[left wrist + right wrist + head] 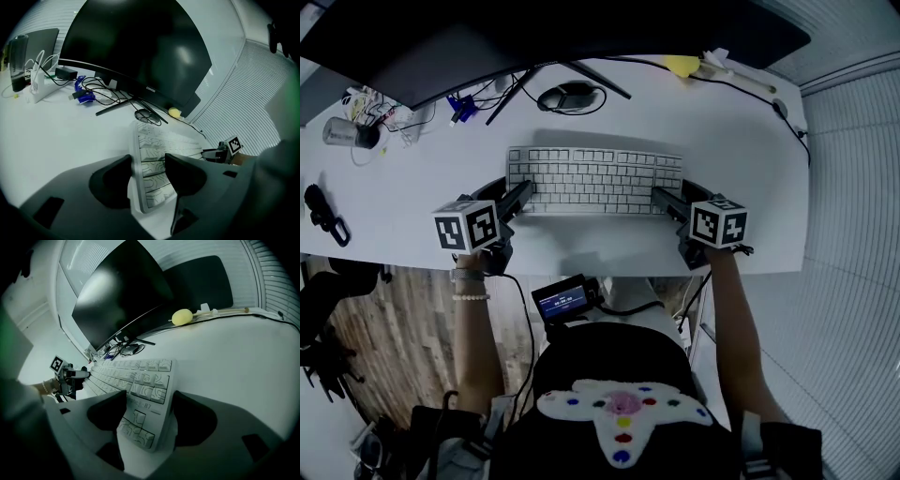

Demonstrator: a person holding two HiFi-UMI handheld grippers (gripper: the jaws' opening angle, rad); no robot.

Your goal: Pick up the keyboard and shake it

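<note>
A white keyboard (595, 178) lies lengthwise on the white desk (741, 122), in front of the monitor. My left gripper (523, 197) holds its left end, one jaw on the keys and the other under the edge (147, 168). My right gripper (664, 199) clamps the right end the same way, across the number-pad corner (150, 411). In both gripper views the keyboard (159, 145) (136, 380) runs away between the jaws toward the opposite gripper. Whether it rests on the desk or hangs just above it cannot be told.
A dark curved monitor (534, 37) on a thin-legged stand fills the desk's back. A black mouse (567, 96) sits behind the keyboard, with tangled cables (459, 105) at back left and a yellow object (682, 65) at back right. The desk's front edge is just below the grippers.
</note>
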